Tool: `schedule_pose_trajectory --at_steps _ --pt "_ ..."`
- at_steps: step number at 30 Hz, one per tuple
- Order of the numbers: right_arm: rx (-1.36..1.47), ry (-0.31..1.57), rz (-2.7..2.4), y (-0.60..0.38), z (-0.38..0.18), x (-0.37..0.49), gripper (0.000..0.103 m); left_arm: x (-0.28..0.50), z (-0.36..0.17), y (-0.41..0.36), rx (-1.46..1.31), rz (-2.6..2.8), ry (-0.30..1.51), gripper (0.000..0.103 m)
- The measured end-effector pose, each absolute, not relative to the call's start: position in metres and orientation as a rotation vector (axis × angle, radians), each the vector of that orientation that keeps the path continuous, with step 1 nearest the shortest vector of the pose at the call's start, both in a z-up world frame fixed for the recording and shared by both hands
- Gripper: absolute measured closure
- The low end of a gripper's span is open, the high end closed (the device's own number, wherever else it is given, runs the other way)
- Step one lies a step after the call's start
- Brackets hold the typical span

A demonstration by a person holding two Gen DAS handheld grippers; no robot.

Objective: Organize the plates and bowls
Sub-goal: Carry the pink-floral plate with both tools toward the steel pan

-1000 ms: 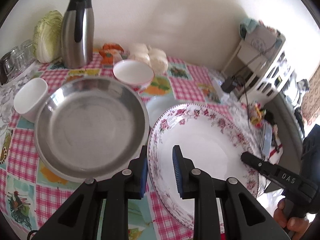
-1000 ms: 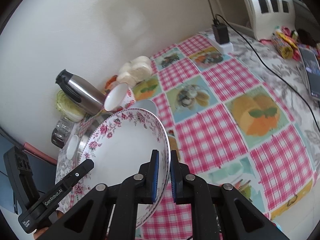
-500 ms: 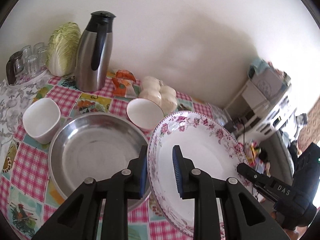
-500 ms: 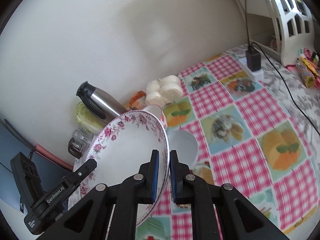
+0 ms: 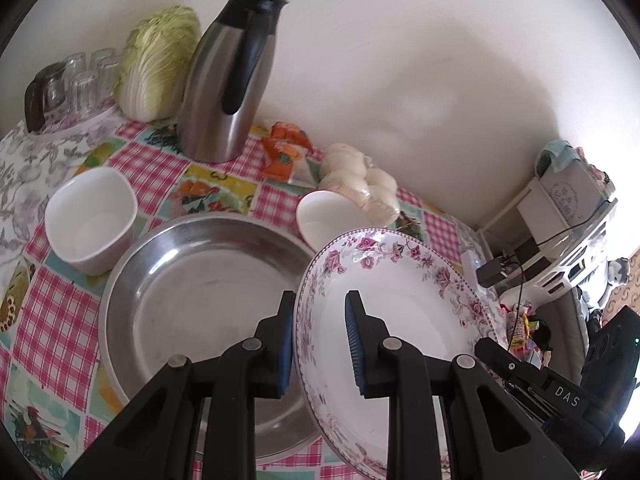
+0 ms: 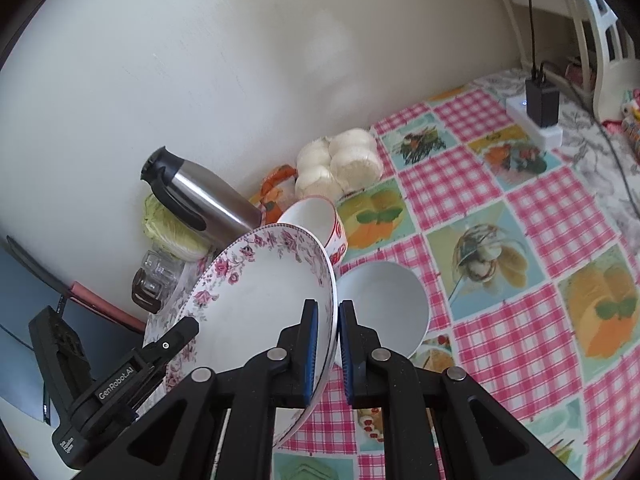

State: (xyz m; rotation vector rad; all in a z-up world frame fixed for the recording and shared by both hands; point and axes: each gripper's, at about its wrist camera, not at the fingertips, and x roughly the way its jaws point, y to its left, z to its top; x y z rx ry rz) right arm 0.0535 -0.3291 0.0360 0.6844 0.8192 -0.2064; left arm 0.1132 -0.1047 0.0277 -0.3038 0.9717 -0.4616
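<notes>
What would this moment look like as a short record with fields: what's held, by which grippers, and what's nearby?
held item: white floral-rimmed plate, tilted, off the table
left gripper: clamped on the plate's rim
right gripper: clamped on the opposite rim
beside plate: large round steel pan
bowls on table: square white bowl, small round white bowl
behind: steel thermos jug, cabbage
</notes>
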Motion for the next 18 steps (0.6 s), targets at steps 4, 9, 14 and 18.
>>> schedule_pose_trajectory --at_steps 4,9,14,18 --pt "0.689 0.838 -0.198 -0.322 0.029 0.059 0.091 0.118 0.02 -0.095 -0.32 -0.442 0.994 0.078" --pt "0.706 0.852 -0.188 -0.312 0.021 0.066 0.092 0.122 0.018 -0.082 -0.324 -0.42 1.003 0.078" --pt "0.714 0.87 -0.161 -0.297 0.014 0.077 0.092 0.131 0.009 -0.059 -0.383 -0.388 1.026 0.079" --pt "0.724 0.882 -0.135 -0.286 0.008 0.087 0.092 0.137 0.005 -0.04 -0.428 -0.375 1.037 0.079"
